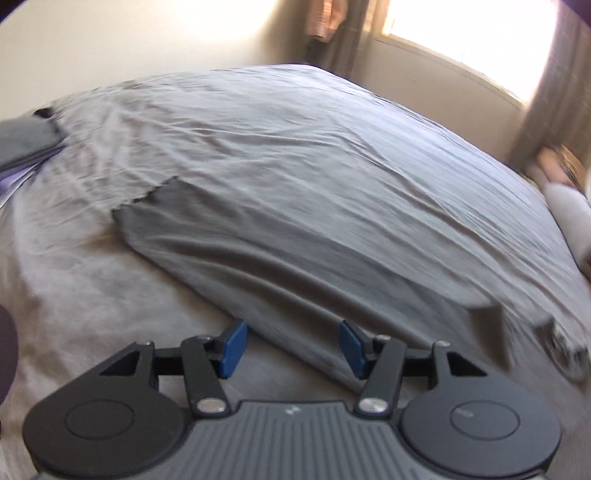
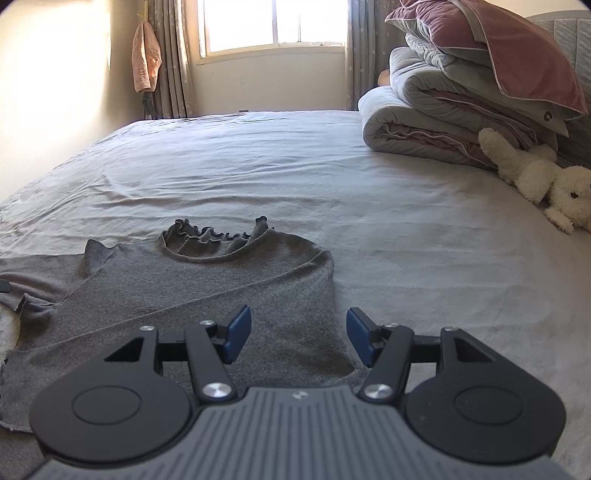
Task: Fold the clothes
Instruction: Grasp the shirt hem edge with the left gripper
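Item: grey top (image 2: 207, 295), one piece, lying flat on the bed sheet (image 2: 369, 206), frilled collar (image 2: 218, 236) pointing toward the window (image 2: 273, 26). One sleeve appears folded across the body; the fold line runs diagonally.

Left gripper (image 1: 291, 347): jaws apart, nothing between the blue pads; we hover over a grey fabric edge (image 1: 258, 258) of the top. The view is smeared, so we cannot tell how close the pads sit to the cloth.

Right gripper (image 2: 298, 339): jaws apart, empty, above the top's right side seam, near where the cloth ends and bare sheet begins.

Risks, as we judge them:
- We pinch the sheet along with the garment, since both are thin and lie flush; lifting would drag bedding and spoil the fold.
- We catch only one layer at the folded sleeve, and the fold slides open.
- The knit looks soft and limp; an uneven lift by our two grippers would skew the hem.

Edges and room:
- Wide bare sheet to the right and beyond the collar; ample space to lay folds.
- Stacked quilts (image 2: 443, 110) and a plush toy (image 2: 535, 177) sit well apart at far right.
- A second folded grey cloth (image 1: 26, 140) lies at the far left of the left wrist view.
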`<action>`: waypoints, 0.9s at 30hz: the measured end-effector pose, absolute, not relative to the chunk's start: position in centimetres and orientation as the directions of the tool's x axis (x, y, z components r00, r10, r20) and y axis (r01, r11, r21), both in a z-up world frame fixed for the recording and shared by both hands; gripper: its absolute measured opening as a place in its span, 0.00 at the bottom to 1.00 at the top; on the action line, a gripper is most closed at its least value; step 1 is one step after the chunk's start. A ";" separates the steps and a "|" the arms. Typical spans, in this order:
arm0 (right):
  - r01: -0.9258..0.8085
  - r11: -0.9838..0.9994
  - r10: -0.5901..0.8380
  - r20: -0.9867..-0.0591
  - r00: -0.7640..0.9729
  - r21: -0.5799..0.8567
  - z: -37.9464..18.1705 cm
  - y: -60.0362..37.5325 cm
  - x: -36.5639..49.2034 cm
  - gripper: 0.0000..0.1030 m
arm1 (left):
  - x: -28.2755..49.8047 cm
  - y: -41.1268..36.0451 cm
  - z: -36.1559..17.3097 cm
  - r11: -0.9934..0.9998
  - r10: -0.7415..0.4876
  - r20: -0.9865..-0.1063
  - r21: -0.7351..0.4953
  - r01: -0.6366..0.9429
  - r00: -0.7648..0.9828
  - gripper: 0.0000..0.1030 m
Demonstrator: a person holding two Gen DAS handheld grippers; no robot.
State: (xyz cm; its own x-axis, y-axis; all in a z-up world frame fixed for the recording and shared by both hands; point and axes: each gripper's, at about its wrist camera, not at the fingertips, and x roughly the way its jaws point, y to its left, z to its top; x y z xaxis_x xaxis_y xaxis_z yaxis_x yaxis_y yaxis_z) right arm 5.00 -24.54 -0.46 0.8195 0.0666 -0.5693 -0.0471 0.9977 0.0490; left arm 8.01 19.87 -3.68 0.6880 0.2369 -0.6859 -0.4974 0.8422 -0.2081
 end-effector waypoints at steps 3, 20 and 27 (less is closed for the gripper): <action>-0.040 0.997 0.069 -0.572 0.818 0.063 -0.5 -24.8 4.9 0.60 | 8.5 21.0 -4.0 0.816 0.261 -0.674 -0.228 -0.531 0.691 0.55; -0.066 0.993 0.111 -0.562 0.820 0.099 -0.2 -24.2 4.1 0.60 | 7.6 29.5 -8.1 0.478 0.256 -0.507 -0.674 -0.563 0.823 0.03; -0.084 0.990 0.131 -0.559 0.818 0.109 -0.1 -23.7 3.9 0.60 | 8.2 28.6 -7.7 0.501 0.288 -0.491 -0.655 -0.566 0.822 0.00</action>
State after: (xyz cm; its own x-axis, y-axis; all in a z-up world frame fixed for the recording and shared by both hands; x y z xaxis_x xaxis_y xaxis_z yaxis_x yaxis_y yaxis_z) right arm 3.94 -23.71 -0.07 0.8184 0.1310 -0.5594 -0.0838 0.9905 0.1094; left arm 8.22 28.63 -7.71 0.8224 0.2879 -0.4906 -0.5660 0.5006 -0.6550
